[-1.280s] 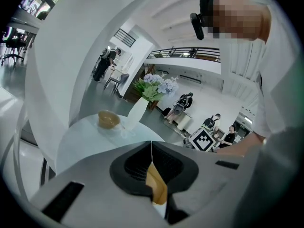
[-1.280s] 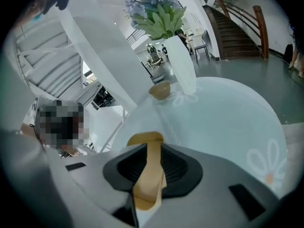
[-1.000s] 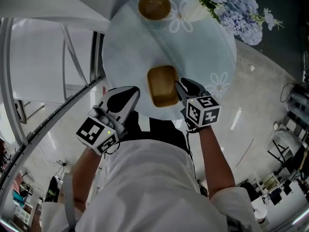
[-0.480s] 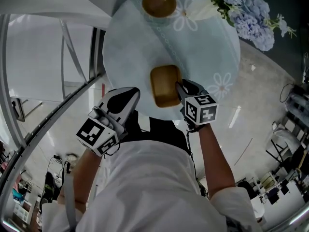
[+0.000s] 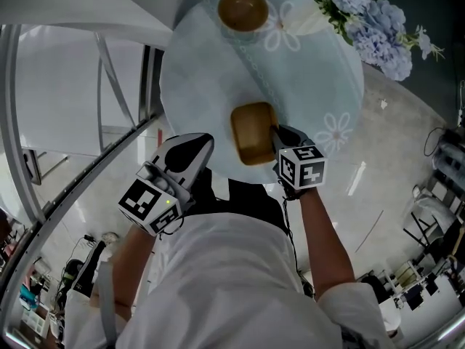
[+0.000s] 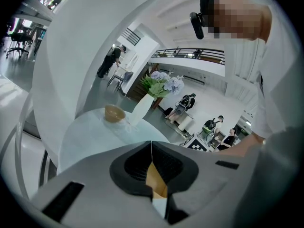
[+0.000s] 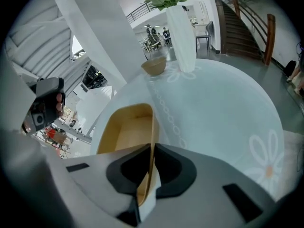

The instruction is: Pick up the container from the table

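Note:
A rectangular wooden container (image 5: 253,131) sits near the front edge of the round table (image 5: 320,71), which has a pale blue cloth. My right gripper (image 5: 278,138) has just been closing, and its jaws now pinch the container's right wall. In the right gripper view the thin wall (image 7: 153,127) runs straight between the dark pads of the right gripper (image 7: 153,148), with the container's hollow (image 7: 126,129) to the left. My left gripper (image 5: 196,147) hangs off the table's left front edge. In its own view the left gripper (image 6: 151,148) has its pads together, holding nothing.
A round wooden bowl (image 5: 243,9) stands at the table's far side. Beside it is a white vase (image 7: 183,32) with blue flowers (image 5: 370,27). A white railing and stair structure (image 5: 109,86) lies to the left. People stand far off in the hall (image 6: 111,61).
The right gripper's jaws, open around the container's right wall a second ago, have shut on it, and the gripper has sunk slightly. The left gripper stayed put.

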Available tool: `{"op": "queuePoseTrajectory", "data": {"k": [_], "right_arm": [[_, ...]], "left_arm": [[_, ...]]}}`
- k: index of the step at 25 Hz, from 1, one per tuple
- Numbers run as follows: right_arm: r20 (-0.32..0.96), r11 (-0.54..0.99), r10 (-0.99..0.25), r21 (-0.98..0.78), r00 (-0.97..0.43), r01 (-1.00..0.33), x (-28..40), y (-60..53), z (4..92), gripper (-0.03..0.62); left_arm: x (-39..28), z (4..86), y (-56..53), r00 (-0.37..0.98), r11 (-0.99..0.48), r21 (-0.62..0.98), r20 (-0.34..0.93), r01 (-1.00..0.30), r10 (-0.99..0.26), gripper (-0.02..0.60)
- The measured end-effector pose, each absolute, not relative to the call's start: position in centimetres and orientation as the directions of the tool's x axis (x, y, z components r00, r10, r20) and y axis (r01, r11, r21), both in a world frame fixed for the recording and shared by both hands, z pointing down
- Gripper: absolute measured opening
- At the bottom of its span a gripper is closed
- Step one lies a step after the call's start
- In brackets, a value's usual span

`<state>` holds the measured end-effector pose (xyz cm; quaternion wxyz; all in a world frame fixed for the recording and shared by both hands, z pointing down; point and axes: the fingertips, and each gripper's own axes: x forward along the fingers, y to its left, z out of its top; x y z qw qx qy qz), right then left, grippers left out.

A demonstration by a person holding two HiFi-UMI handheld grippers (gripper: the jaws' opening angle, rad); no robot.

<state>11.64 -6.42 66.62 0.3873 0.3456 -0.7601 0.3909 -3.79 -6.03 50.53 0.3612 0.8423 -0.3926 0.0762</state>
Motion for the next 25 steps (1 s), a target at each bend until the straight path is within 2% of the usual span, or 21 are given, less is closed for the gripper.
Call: {"op": "queuePoseTrajectory", "data": {"k": [16, 25], "right_arm": [[0.807, 0.372, -0.325, -0.370, -0.493, -0.851, 12.4, -8.1, 62.7, 0.026], [0.748, 0.348, -0.440, -0.368, -0.497, -0.862, 13.1, -9.6, 57.2, 0.025]], "left_arm": [[-4.5, 46.5, -7.0, 0.682, -0.487, 0.493, 0.377, -0.721, -0.627, 0.021], [-4.3, 42.7, -7.6, 0.699, -0.551, 0.439, 0.334, -0.709, -0.633, 0.021]]}}
